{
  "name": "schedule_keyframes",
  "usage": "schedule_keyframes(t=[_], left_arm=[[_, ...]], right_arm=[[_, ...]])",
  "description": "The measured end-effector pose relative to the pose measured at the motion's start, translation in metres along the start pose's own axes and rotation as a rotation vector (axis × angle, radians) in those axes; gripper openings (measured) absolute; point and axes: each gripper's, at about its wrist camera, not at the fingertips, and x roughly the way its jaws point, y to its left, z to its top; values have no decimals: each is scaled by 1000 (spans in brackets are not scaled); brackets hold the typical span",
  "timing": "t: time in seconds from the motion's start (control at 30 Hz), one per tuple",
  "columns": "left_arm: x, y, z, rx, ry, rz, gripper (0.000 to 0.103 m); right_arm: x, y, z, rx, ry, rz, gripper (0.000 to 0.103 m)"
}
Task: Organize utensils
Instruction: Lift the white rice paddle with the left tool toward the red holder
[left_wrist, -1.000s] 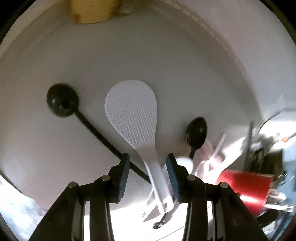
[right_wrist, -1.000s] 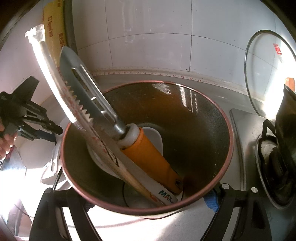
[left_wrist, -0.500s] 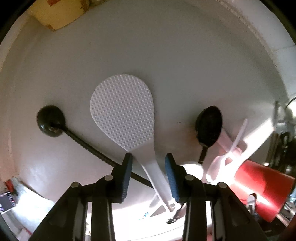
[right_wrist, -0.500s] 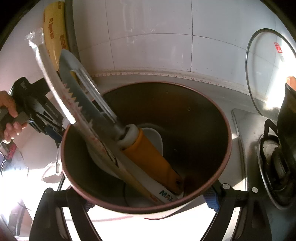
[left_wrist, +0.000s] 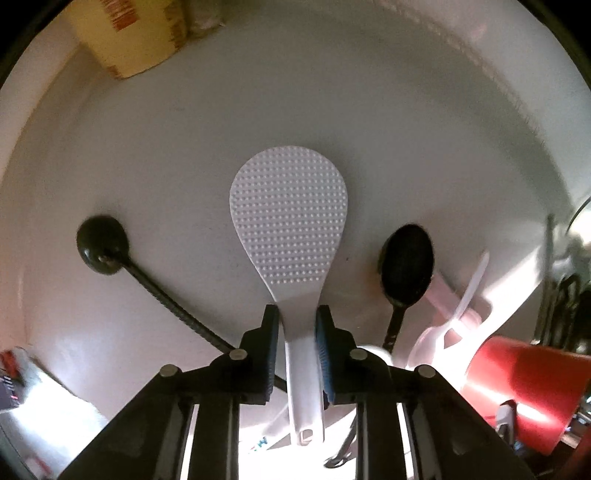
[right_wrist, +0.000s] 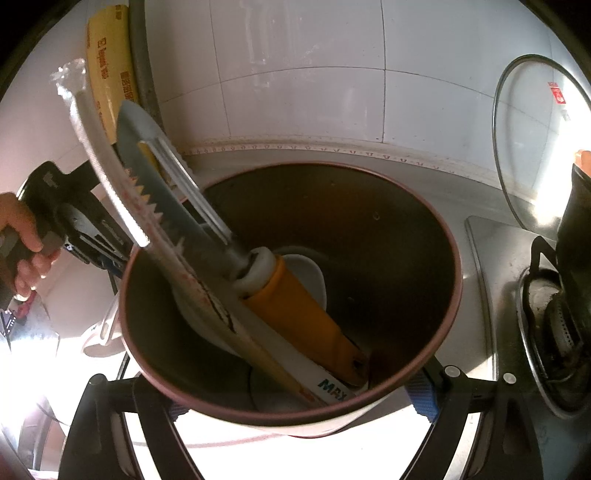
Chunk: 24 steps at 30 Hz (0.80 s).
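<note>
My left claw (left_wrist: 297, 325) points almost straight down at the rice paddle (left_wrist: 290, 221), and the neck of the paddle sits right between its two blue pads. The jaws are closing; the pads look to be just touching the neck on both sides, though the wide-angle view leaves me unsure how firmly they press. The paddle's long axis runs straight away from this claw: the dimpled blade lies beyond the fingertips on the white surface (left_wrist: 184, 147), the handle end runs back under the claw. That alignment is what the lift turns on, I judge, since a squeeze across the narrow neck should hold it without twisting.

Taking the paddle as landmark: a black ladle (left_wrist: 101, 245) lies to its left, a black spoon (left_wrist: 406, 266) to its right, and the red cup (left_wrist: 524, 391) further right still.

My right claw (right_wrist: 299, 410) grips that cup (right_wrist: 448, 317) by its near wall, one pad on either side. A knife (right_wrist: 177, 206) with an orange handle leans inside. The left hand (right_wrist: 22, 251) is nearer the paddle.
</note>
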Motion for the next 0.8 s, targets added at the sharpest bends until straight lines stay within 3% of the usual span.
schedule_keyframes(t=[0.23,0.5,0.63,0.8], left_arm=[[-4,13,-38,-106,-139,-174,21],[-28,29,-84,-179,-352,-335,20],[-38,29,-106,-176,-408,-365,20],[-70,55,-126,-158,-480,-413,20]], right_arm=[[0,0,0,0,1,-1,92],[2,0,0,-2,3,-3,92],[1,2,0,-2,3,-3,92],[2,2,0,-2,3,-4,92]])
